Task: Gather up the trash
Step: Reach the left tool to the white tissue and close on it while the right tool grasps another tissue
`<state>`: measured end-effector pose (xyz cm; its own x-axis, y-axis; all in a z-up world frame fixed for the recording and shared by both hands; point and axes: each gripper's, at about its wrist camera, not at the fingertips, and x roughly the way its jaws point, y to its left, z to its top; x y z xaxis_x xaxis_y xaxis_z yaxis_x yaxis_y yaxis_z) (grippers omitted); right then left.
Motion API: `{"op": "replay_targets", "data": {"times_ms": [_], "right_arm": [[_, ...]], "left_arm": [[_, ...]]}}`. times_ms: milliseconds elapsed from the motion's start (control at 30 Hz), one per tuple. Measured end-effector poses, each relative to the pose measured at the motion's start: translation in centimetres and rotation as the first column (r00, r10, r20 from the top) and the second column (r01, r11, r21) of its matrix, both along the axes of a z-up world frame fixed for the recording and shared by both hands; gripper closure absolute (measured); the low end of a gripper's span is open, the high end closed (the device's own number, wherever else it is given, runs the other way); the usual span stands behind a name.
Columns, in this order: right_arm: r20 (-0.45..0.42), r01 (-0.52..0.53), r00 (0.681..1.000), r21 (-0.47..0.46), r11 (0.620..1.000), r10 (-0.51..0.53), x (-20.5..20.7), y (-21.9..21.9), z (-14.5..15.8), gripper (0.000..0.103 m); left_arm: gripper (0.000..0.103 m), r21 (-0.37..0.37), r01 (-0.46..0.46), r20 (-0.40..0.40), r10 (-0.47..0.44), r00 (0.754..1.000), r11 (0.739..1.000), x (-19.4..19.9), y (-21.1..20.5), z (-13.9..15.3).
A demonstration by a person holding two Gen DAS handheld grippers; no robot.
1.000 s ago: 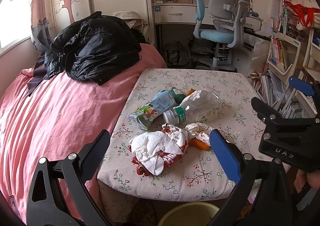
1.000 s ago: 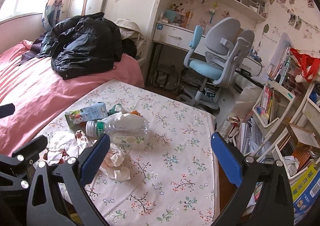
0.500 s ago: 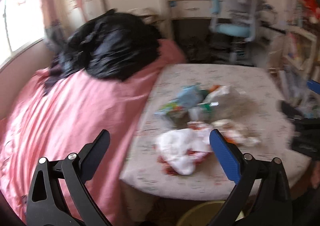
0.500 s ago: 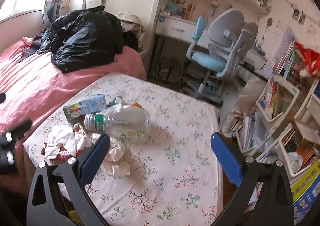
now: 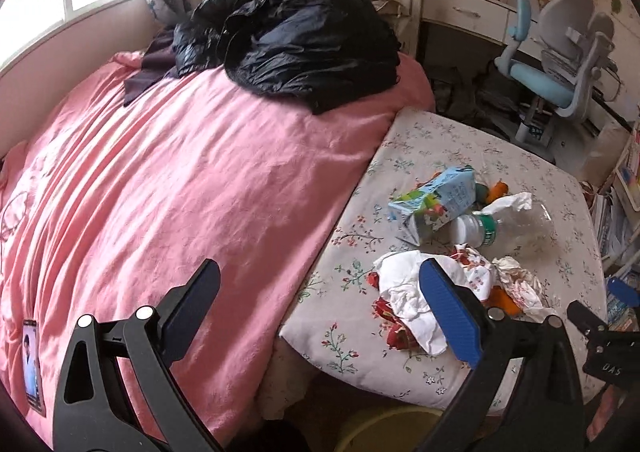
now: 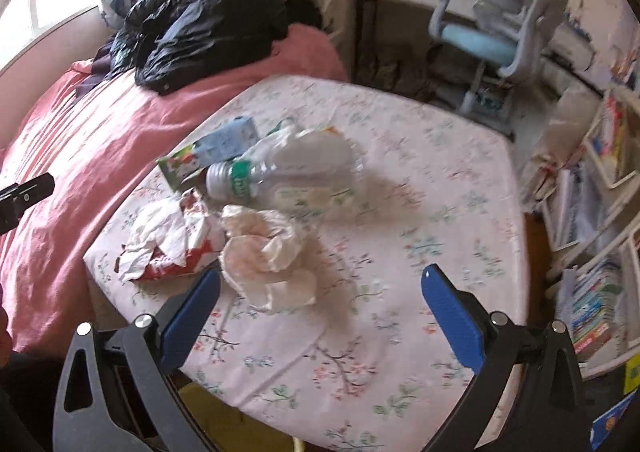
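Left gripper [image 5: 320,306]: we see both fingers spread wide with nothing between them; it hangs above the seam where the bed meets the table, its right pad in front of the tissue.
Right gripper [image 6: 320,310]: we note fingers wide apart and empty, held over the near part of the table, the napkin just beyond its left pad.
Table [image 6: 440,179]: floral cloth, set against the bed's side; we find all the trash bunched toward its near left part.
Carton [image 5: 434,203]: blue and green, lying on its side, farthest left in the pile, touching the bottle.
Bottle [image 6: 288,171]: clear plastic, green label band, white cap, lying flat with the cap toward the bed; a white scrap rests on its far side.
Tissue [image 5: 404,292]: white, crumpled, on top of a red-and-white wrapper [image 6: 196,252] near the table's front edge.
Napkin [image 6: 264,252]: stained pinkish, crumpled, just right of the wrapper and in front of the bottle.
Orange scraps [image 5: 502,187]: one behind the carton, another under the napkin; we cannot tell what they are.
Bed [image 5: 180,191]: pink cover, a black jacket [image 5: 296,35] heaped at its far end.
Bin [image 5: 384,428]: a yellowish rim shows below the table's near edge.
Chair [image 6: 492,23]: grey and blue, at the desk beyond the table.
Shelves [image 6: 600,252]: books, at the right.
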<state>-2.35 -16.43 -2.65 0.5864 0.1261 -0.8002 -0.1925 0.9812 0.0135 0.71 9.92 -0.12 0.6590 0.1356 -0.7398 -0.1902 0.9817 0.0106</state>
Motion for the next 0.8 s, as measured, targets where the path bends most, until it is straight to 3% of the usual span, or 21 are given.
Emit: {"op": "replay_targets", "data": {"times_ms": [100, 167, 233, 300, 433, 533, 667, 767, 800], "right_arm": [[-0.02, -0.035, 0.999, -0.012, 0.999, 0.035, 0.8, 0.8, -0.7, 0.006], [-0.035, -0.058, 0.998, -0.03, 0.998, 0.057, 1.1, 1.3, -1.1, 0.006], [-0.052, -0.078, 0.996, -0.041, 0.996, 0.076, 1.4, 1.5, -1.5, 0.006], [-0.061, -0.099, 0.993, -0.04, 0.994, 0.096, 1.8, 1.9, -1.8, 0.006], [-0.07, -0.127, 0.99, -0.04, 0.991, 0.124, 2.9, 2.8, -2.4, 0.008], [-0.112, -0.139, 0.984, -0.012, 0.99, 0.137, 4.3, 3.3, -3.4, 0.023], [-0.196, -0.12, 0.971, 0.104, 0.987, 0.139, 5.2, 2.9, -4.7, 0.058], [-0.201, -0.09, 0.971, 0.196, 0.976, 0.13, 5.6, 1.9, -4.6, 0.068], [-0.206, -0.074, 0.971, 0.231, 0.97, 0.124, 5.8, 1.4, -4.6, 0.07]], "left_arm": [[0.007, -0.062, -0.001, -0.026, -0.001, 1.0, 0.998, 0.5, 0.6, -0.9], [0.007, -0.06, -0.002, -0.036, 0.0, 0.999, 0.998, 1.0, 0.5, -1.9], [0.007, -0.073, 0.004, -0.107, -0.012, 0.994, 0.997, 2.3, 0.1, -3.6], [0.007, -0.125, 0.033, -0.124, -0.048, 0.991, 0.992, 2.7, -0.5, -4.2], [0.007, -0.052, 0.072, -0.112, -0.077, 0.991, 0.996, 3.5, -2.6, -4.6], [0.007, -0.022, 0.096, -0.118, -0.098, 0.988, 0.995, 4.4, -3.9, -5.3], [0.007, -0.025, 0.101, -0.161, -0.103, 0.982, 0.995, 5.7, -4.6, -6.7], [0.008, -0.05, 0.1, -0.167, -0.107, 0.98, 0.994, 6.6, -4.6, -7.5], [0.014, -0.058, 0.104, -0.166, -0.112, 0.98, 0.993, 6.8, -4.6, -7.7]]}}
